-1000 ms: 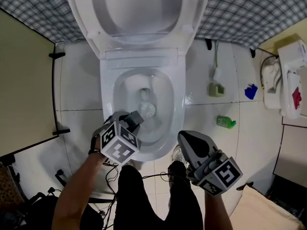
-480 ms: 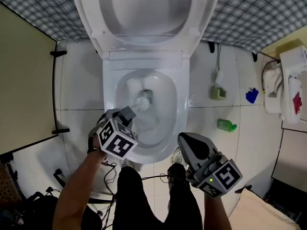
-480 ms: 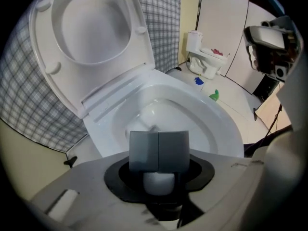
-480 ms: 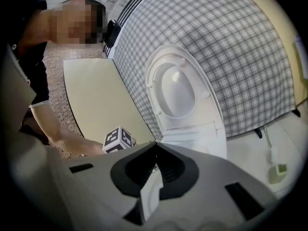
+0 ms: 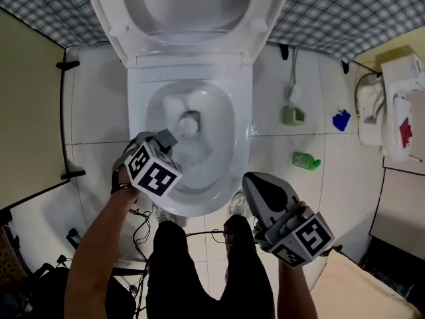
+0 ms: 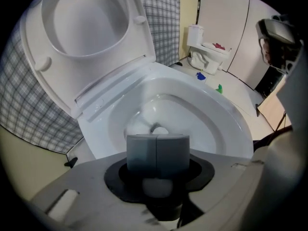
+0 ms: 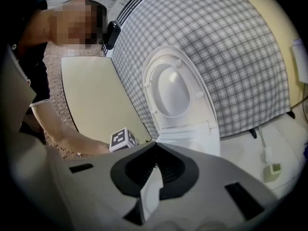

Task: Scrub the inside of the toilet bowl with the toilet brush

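Note:
The white toilet bowl [image 5: 243, 135] stands open with its seat and lid [image 5: 186, 8] raised against the checked wall. The brush's white head [image 5: 189, 125] is down inside the bowl near the drain, and shows as a pale blob [image 6: 156, 129] in the left gripper view. My left gripper [image 5: 166, 140] hangs over the bowl's front left rim, pointing steeply down, shut on the grey brush handle [image 6: 157, 150]. My right gripper [image 5: 255, 185] hovers by the bowl's front right edge, jaw tips together [image 7: 155, 148], holding nothing.
A beige partition [image 5: 26, 111] runs along the left. On the tiled floor to the right lie a greenish brush holder [image 5: 291, 115], a green bottle [image 5: 305, 159] and a blue object [image 5: 340, 120], with a small white fixture [image 5: 392, 105] further right. Cables [image 5: 143, 221] trail by my feet.
The brush head has slid from the bowl's middle toward its back. My left gripper has shifted left over the front left rim. The right gripper has stayed put.

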Action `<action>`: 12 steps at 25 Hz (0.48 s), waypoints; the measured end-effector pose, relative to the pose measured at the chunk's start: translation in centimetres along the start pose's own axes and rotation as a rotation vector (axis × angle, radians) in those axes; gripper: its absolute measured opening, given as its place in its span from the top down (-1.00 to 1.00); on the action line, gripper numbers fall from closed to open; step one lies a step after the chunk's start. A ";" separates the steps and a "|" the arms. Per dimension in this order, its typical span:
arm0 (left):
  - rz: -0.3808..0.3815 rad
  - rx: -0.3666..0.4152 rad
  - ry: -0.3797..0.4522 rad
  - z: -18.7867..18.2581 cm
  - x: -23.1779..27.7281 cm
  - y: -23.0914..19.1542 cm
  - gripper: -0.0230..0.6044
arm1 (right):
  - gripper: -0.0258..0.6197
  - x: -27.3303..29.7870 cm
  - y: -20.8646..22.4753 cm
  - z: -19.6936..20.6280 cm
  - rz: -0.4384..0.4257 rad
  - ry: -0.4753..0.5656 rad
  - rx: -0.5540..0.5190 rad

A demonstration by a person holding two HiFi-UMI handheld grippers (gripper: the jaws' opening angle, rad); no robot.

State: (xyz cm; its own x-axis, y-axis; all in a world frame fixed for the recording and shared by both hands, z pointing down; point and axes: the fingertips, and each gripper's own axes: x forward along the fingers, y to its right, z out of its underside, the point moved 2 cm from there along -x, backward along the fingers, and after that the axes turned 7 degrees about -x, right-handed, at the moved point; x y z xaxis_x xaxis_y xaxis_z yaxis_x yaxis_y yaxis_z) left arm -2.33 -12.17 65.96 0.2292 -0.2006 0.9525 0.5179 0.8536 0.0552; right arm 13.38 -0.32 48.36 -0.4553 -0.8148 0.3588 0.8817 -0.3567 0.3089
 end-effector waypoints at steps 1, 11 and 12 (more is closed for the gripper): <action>0.011 0.012 -0.006 0.3 -0.2 0.3 0.39 | 0.92 0.0 -0.1 0.1 0.002 0.003 0.002; 0.107 0.130 -0.062 3.5 -2.4 3.3 0.40 | 0.92 -1.0 -2.2 0.0 -0.018 0.016 0.000; 0.111 0.147 -0.066 3.8 -2.8 3.7 0.40 | 0.92 -1.1 -2.4 -0.1 -0.021 0.017 -0.002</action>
State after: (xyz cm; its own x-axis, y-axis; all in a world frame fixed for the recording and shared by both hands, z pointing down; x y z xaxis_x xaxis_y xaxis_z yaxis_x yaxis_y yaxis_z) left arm -4.19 -6.67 64.60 0.2213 -0.0732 0.9725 0.3650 0.9309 -0.0130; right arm 11.76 1.40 47.16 -0.4712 -0.8151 0.3370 0.8725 -0.3745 0.3139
